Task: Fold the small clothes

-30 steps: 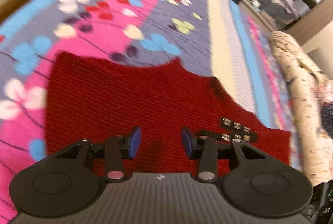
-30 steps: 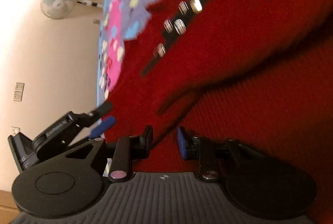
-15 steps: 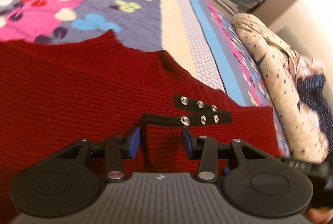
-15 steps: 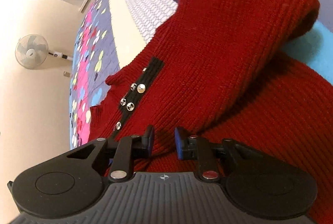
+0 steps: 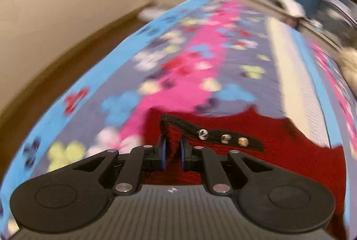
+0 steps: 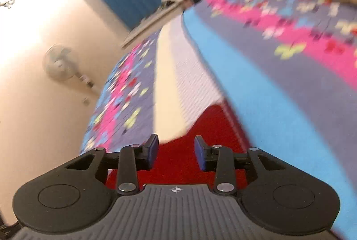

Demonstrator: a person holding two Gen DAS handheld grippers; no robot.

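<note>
Left wrist view shows the red knit garment (image 5: 279,150) lying on the bed (image 5: 178,88), spreading from the tool toward 3 o'clock, with its far edge running roughly from 12 toward 2 o'clock; a black strap (image 5: 214,135) with metal studs lies across it from 12 toward 2 o'clock; the left tool (image 5: 171,153) has its jaws drawn nearly together on a raised fold of the knit just under the strap's near end; by this view the fabric is pinched and lifted a little; right wrist view shows a smaller red patch (image 6: 200,128) of the same garment straight ahead at 12 o'clock, beneath the right tool (image 6: 176,155), whose jaws stand well apart and hold nothing; the left tool is judged the one that carries the coming fold, likely toward 3 o'clock over the body of the knit.
</note>
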